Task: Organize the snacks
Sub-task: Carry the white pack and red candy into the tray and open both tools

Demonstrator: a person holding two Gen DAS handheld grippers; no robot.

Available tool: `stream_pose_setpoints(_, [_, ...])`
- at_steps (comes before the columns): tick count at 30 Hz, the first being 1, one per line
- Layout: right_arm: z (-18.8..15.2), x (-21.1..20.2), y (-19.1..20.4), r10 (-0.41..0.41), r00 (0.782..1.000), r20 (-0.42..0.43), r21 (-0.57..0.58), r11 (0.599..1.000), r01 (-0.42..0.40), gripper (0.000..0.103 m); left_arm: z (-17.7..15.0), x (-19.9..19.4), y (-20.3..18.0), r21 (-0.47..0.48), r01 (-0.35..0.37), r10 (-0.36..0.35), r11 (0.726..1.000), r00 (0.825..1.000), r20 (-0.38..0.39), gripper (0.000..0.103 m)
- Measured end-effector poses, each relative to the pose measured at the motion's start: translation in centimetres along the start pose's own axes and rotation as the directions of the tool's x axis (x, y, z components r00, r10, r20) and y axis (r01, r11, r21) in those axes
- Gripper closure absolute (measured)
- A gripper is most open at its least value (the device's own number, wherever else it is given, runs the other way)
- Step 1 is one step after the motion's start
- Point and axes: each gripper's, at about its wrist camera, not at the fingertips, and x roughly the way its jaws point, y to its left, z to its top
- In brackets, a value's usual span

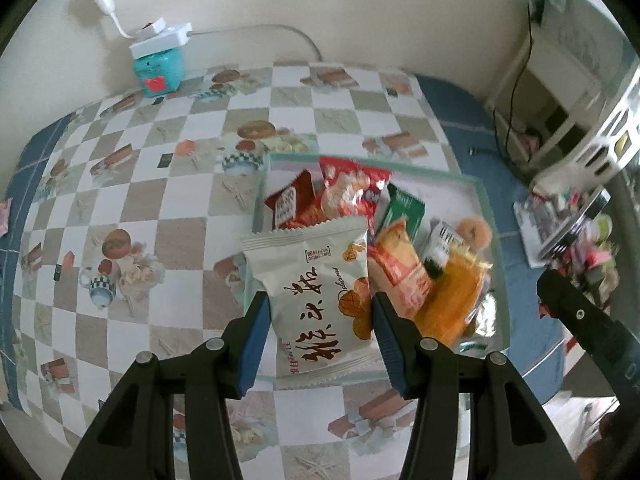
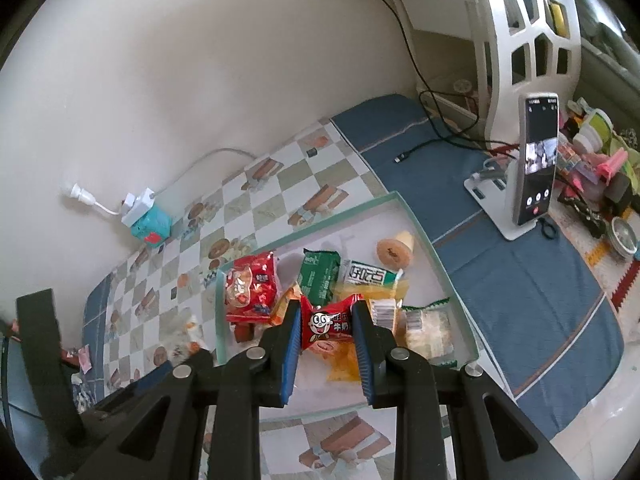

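Left gripper [image 1: 318, 312] is pinching a light, crinkly white snack packet [image 1: 316, 292] by its sides; right gripper [image 2: 326, 330] is squeezing a small, slippery red candy wrapper [image 2: 325, 326] mid-body

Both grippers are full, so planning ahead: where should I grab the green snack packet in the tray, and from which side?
Take the green packet across its narrow width, descending from above. It lies flat among other snacks in the tray, so its long side edges are likely the easiest span; expect crowding from the red bag.

checkered tablecloth [image 1: 168, 184], white packet [image 1: 316, 292], possibly mint-rimmed tray [image 2: 360, 210]
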Motion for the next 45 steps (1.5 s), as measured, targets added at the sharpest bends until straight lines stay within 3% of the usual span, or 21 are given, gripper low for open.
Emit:
stream_pose_setpoints(3, [-0.4,1.3,-0.6,0.005,0.998,-0.057,0.026,1.000,-0.004,0.075,-0.5,1.0,-0.7,0.025,-0.039,0.040,0.999,0.999,-0.018,0.050])
stream_pose_setpoints(16, [-2.7,6.8,-1.5,0.005,0.968,-0.250,0.089,0.996,0.018,0.075,-0.7,3.8,1.1,-0.029,-0.077,0.074,0.997,0.993,-0.097,0.050])
stream_pose_setpoints(23, [-3.1,7.4,-0.7,-0.001,0.962,-0.273,0.069,0.997,0.021,0.075,-0.4,4.5,3.2,-0.097,-0.070,0.058,0.993,0.991,-0.124,0.050])
stream_pose_setpoints(36, [-3.5,8.1,-0.2,-0.023,0.950,-0.313,0.046,0.998,0.039,0.074,-1.0,5.6,1.6,-0.059,-0.036,0.025,0.998,0.983,-0.180,0.049])
stream_pose_setpoints(40, [-3.5,8.2,-0.1,-0.029,0.949,-0.314,0.044,0.998,0.045,0.074,-1.0,5.5,1.5,-0.051,-0.032,0.023,0.998,0.984,-0.175,0.041])
stream_pose_setpoints(42, [-3.5,8.4,-0.1,-0.035,0.947,-0.319,0.047,0.997,0.053,0.067,-1.0,5.4,1.5,-0.053,-0.030,0.020,0.998,0.985,-0.174,0.041])
stream_pose_setpoints(45, [-3.4,8.4,-0.2,-0.043,0.948,-0.316,0.047,0.997,0.061,0.066,-0.9,5.2,1.9,-0.063,-0.030,0.019,0.998,0.985,-0.171,0.041])
